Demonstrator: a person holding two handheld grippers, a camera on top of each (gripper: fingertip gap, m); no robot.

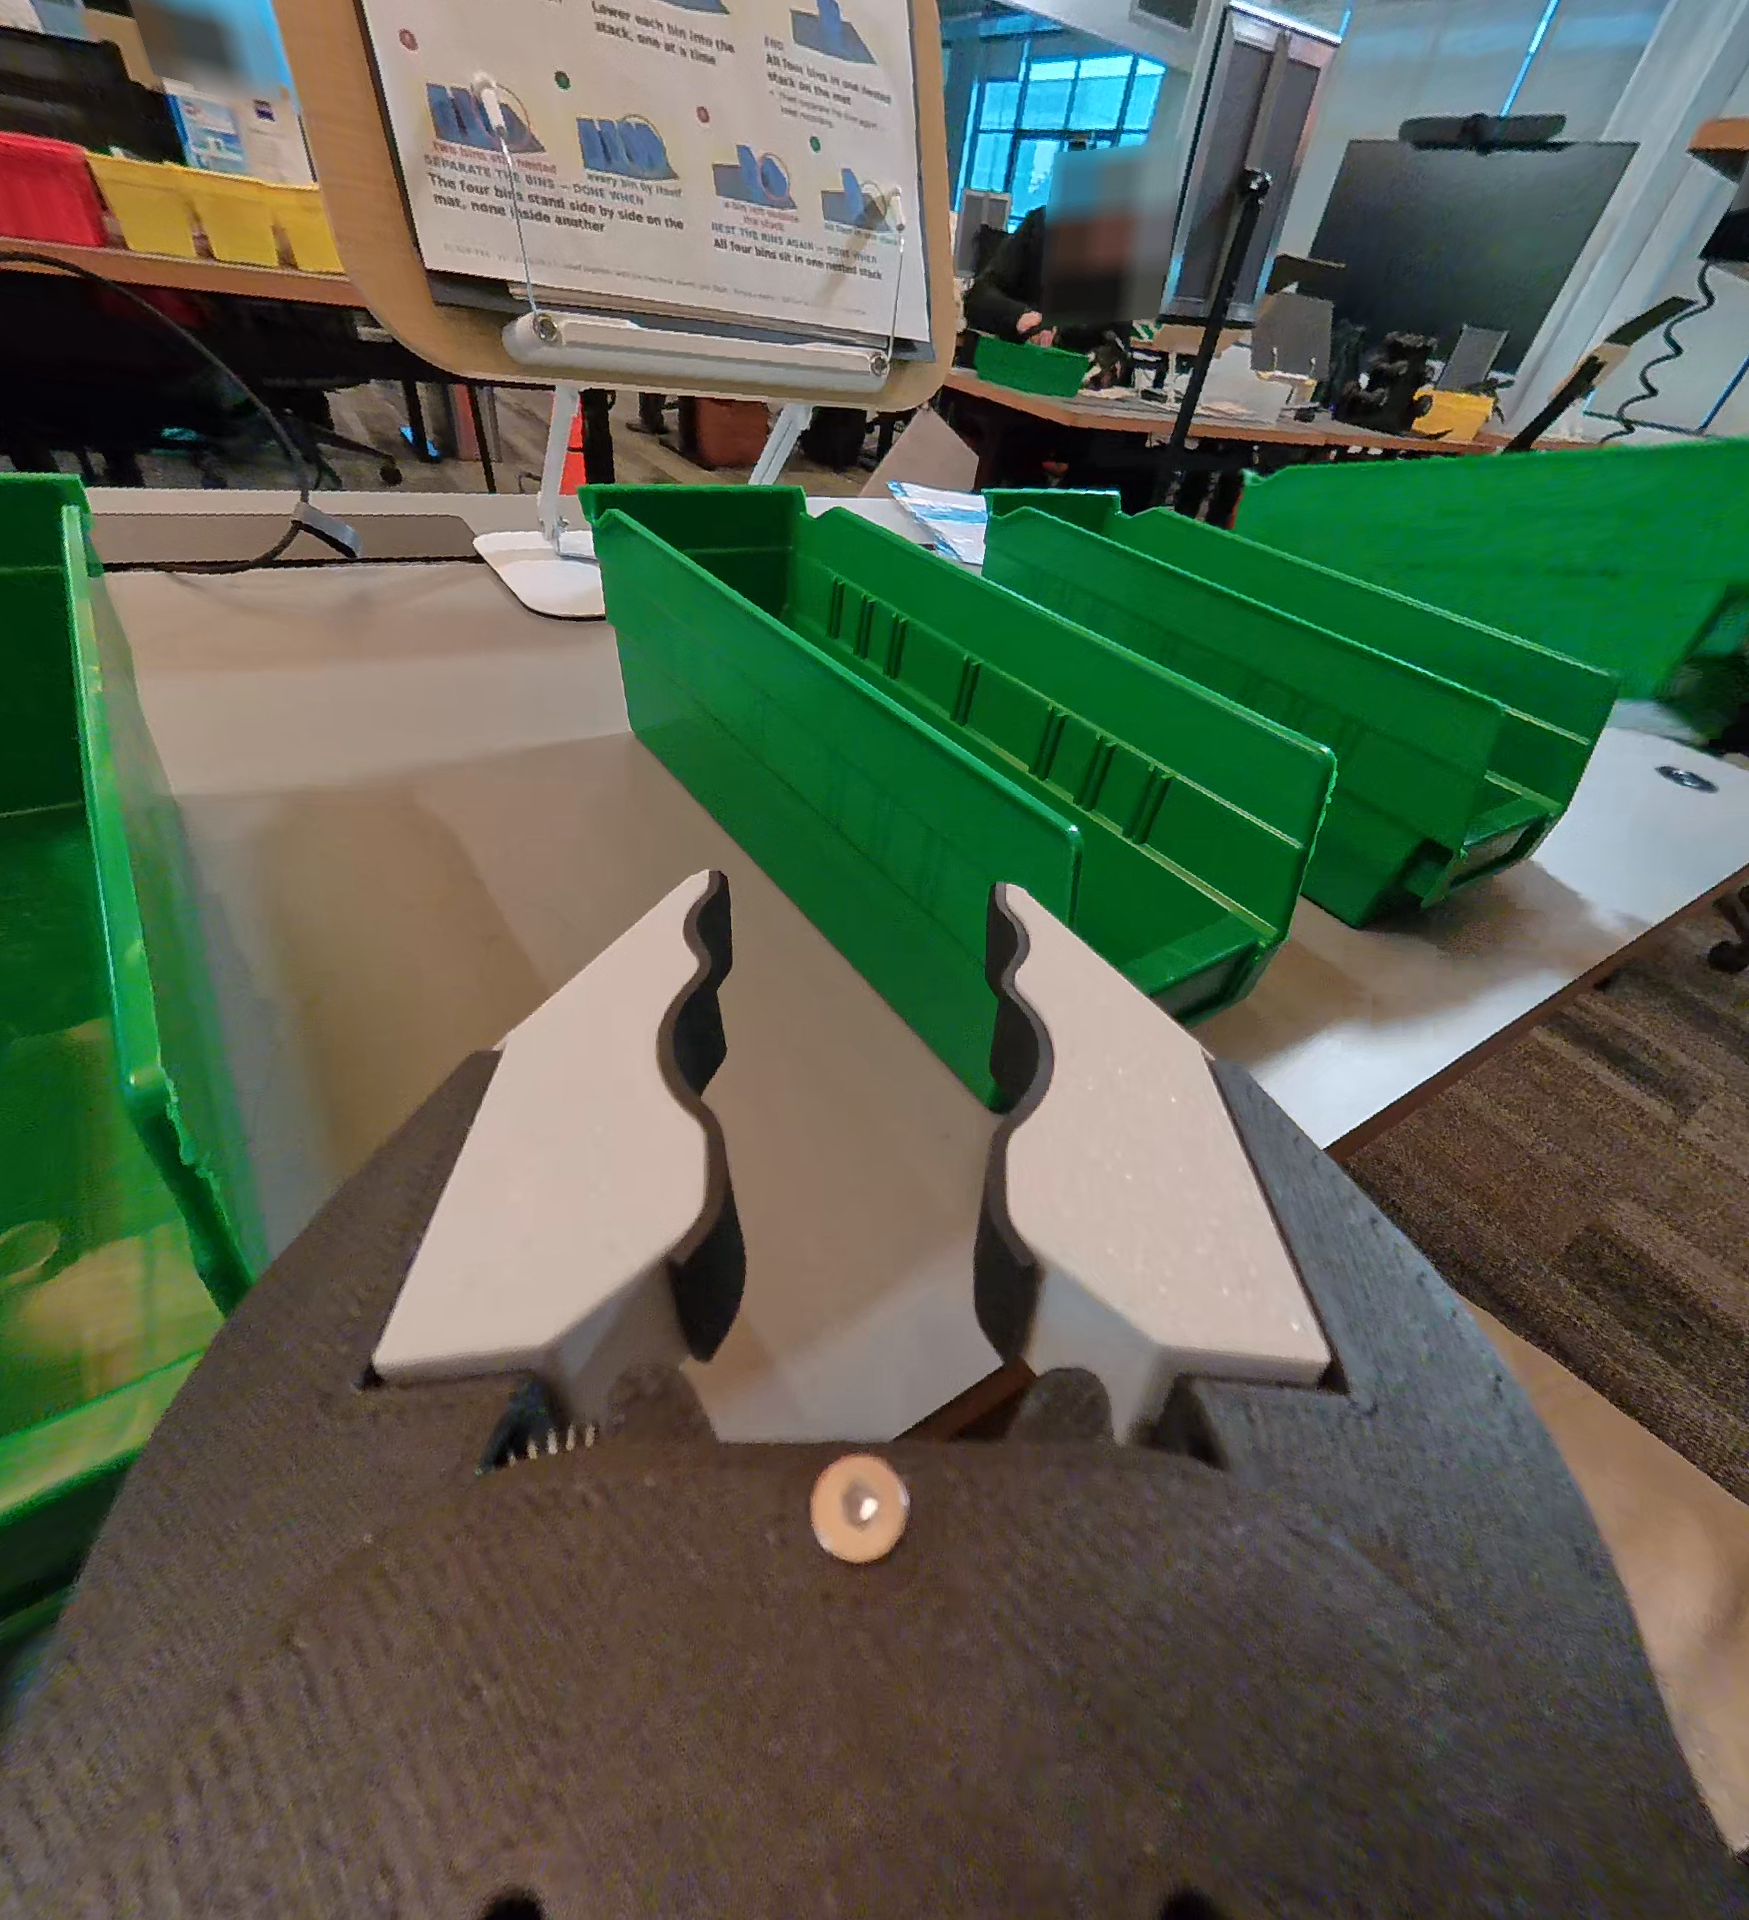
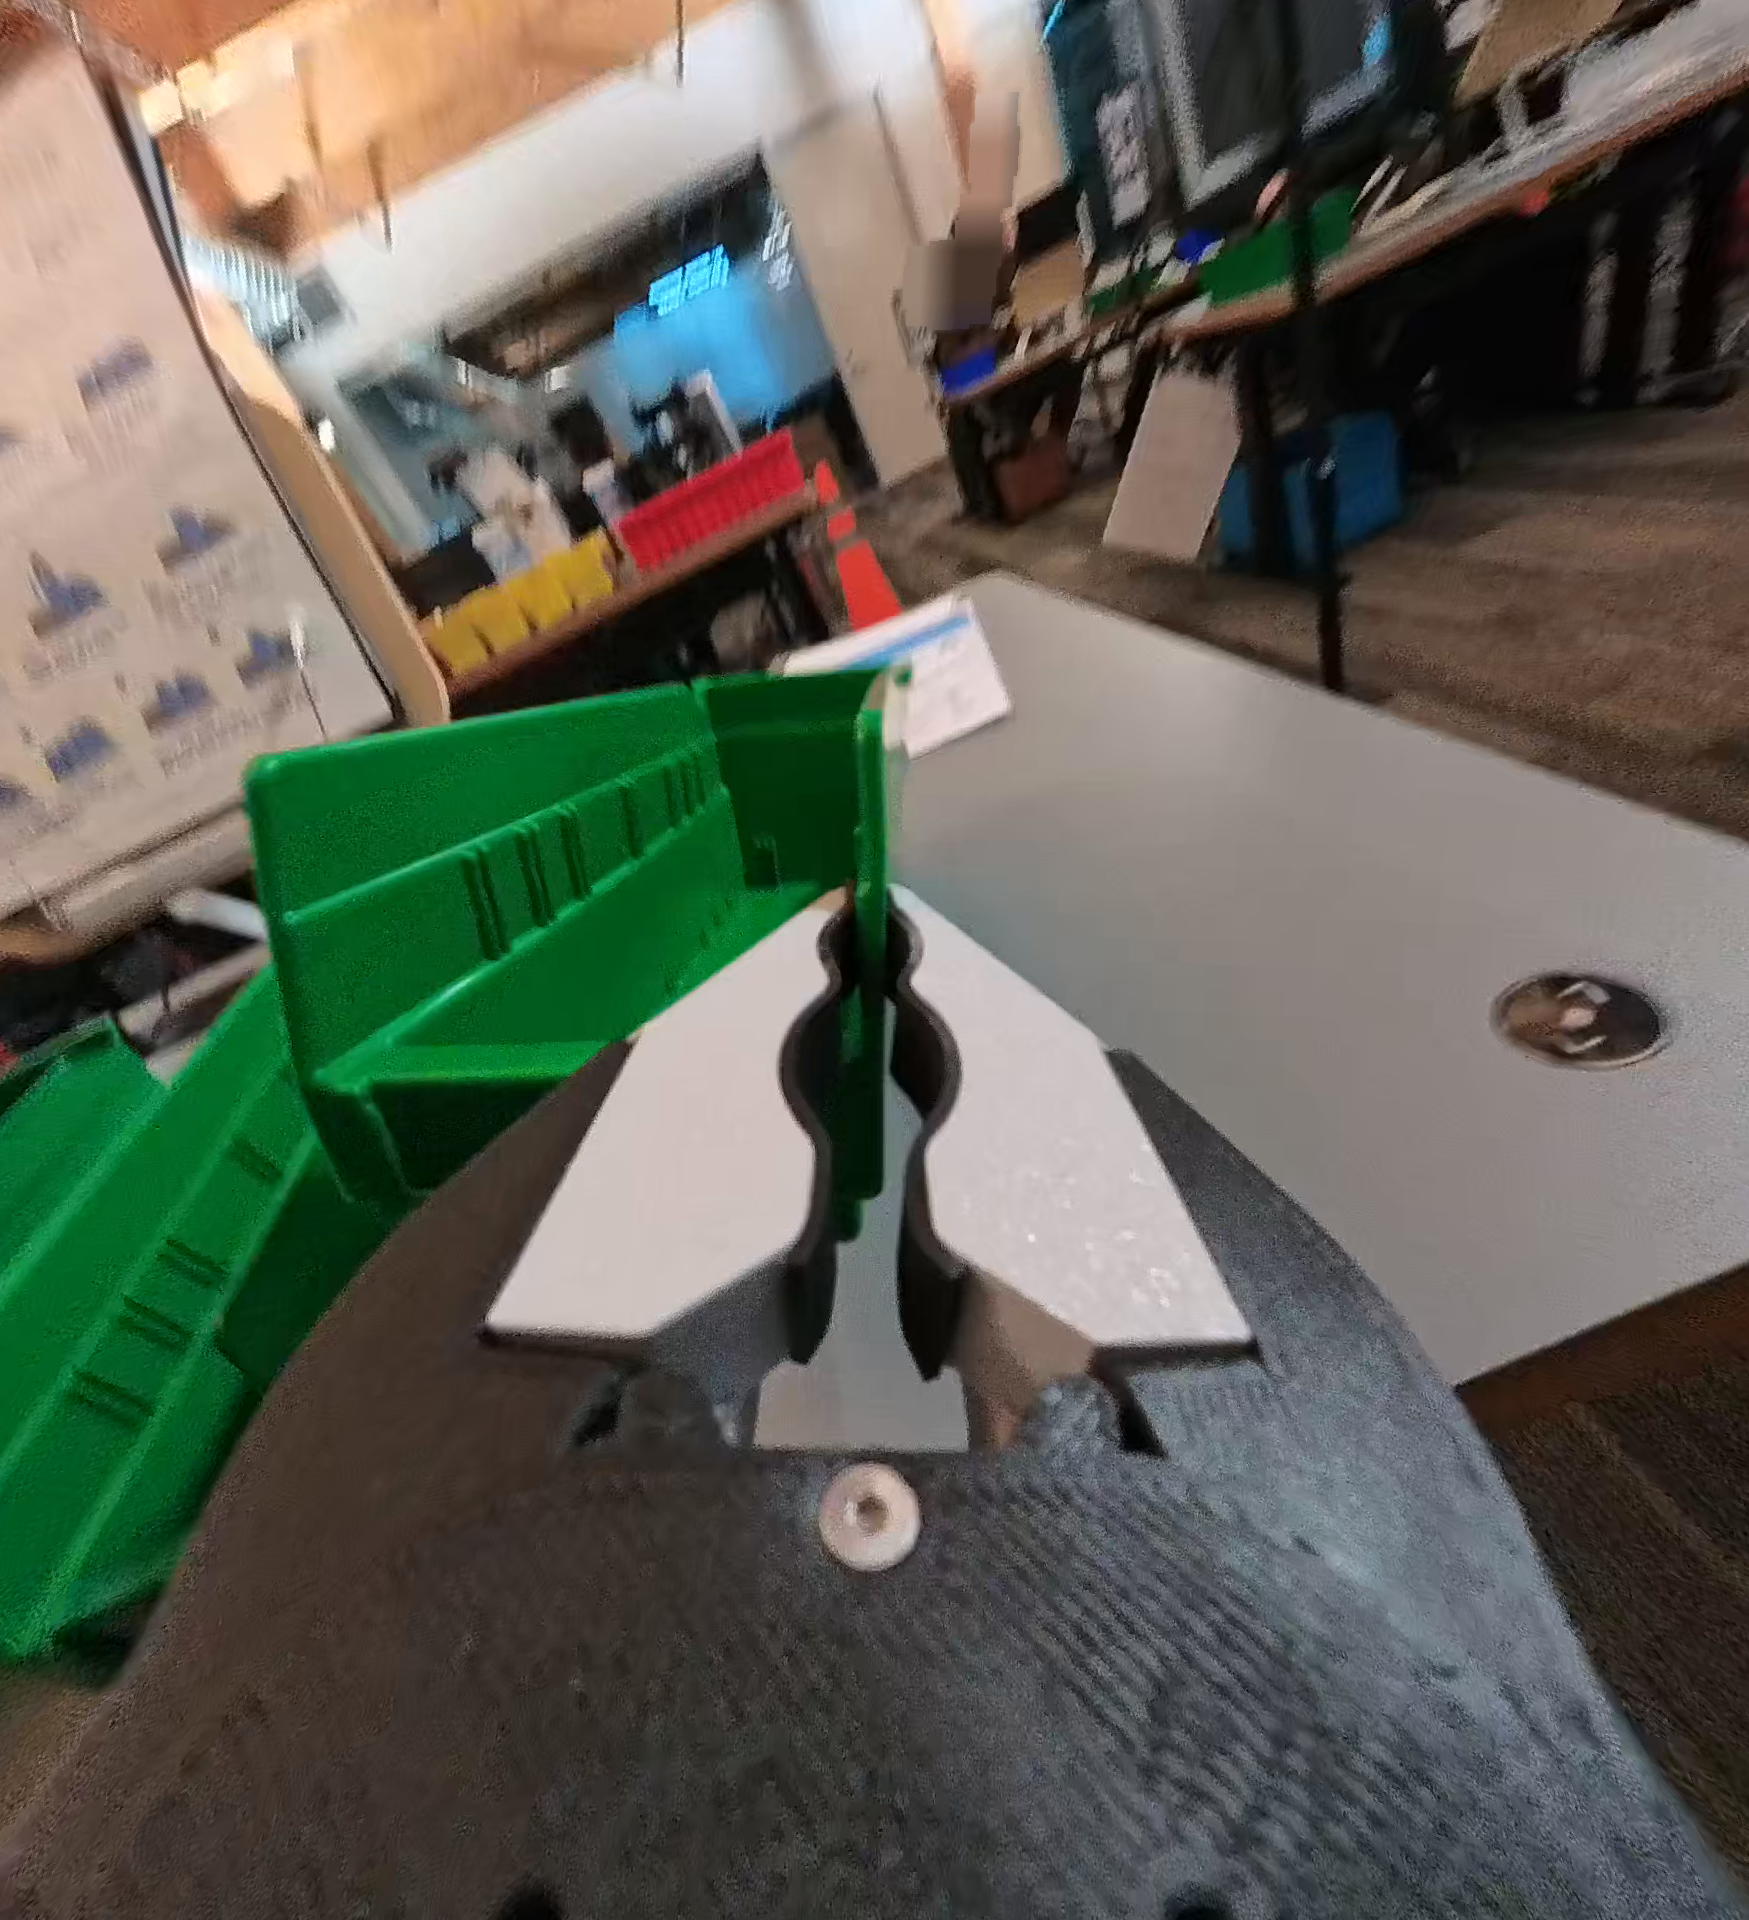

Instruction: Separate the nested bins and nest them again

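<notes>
The right claw (image 2: pixel 875 1049) is pinching a green bin's (image 2: pixel 496 883) side wall, seemingly lifting it for carrying; the left claw (image 1: pixel 854 1039) is hanging released, a standing bin (image 1: pixel 849 748) ahead.

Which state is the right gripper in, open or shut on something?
Shut on a bin. In the right wrist view, the right gripper pinches the thin side wall of a lifted green bin, tilted above the table.

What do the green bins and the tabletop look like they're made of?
Green bins: apparently moulded plastic, glossy, with thin walls and ribbed slots; the right gripper pinches one wall. Tabletop: probably smooth grey laminate with soft reflections; its core isn't visible.
</notes>
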